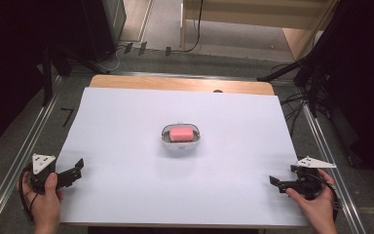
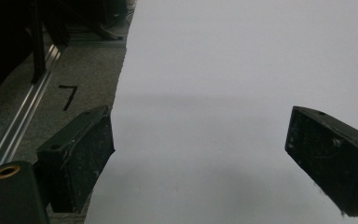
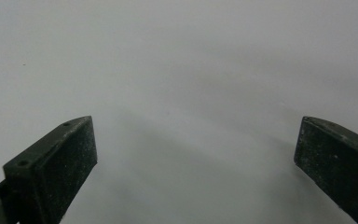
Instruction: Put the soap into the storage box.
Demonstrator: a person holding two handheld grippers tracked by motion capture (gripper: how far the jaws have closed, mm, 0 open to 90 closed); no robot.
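1. Pink is the soap bar (image 1: 181,133), lying inside a white oval dish (image 1: 165,140) near the middle of the desk (image 1: 126,185), which is covered by a pale sheet.
2. We hold our left claw (image 1: 77,168) at the near left corner of the desk, well apart from the dish; its jaws point toward the centre and stand wide apart with nothing between them.
3. In the left gripper view, the left claw (image 2: 198,158) straddles the sheet's left edge, one jaw over the grey floor (image 2: 28,112) where a black mark is drawn.
4. We hold our right claw (image 1: 274,183) at the near right corner, also well apart from the dish, jaws facing inward.
5. In the right gripper view, the right claw (image 3: 196,163) is spread wide over bare sheet, gripping nothing.
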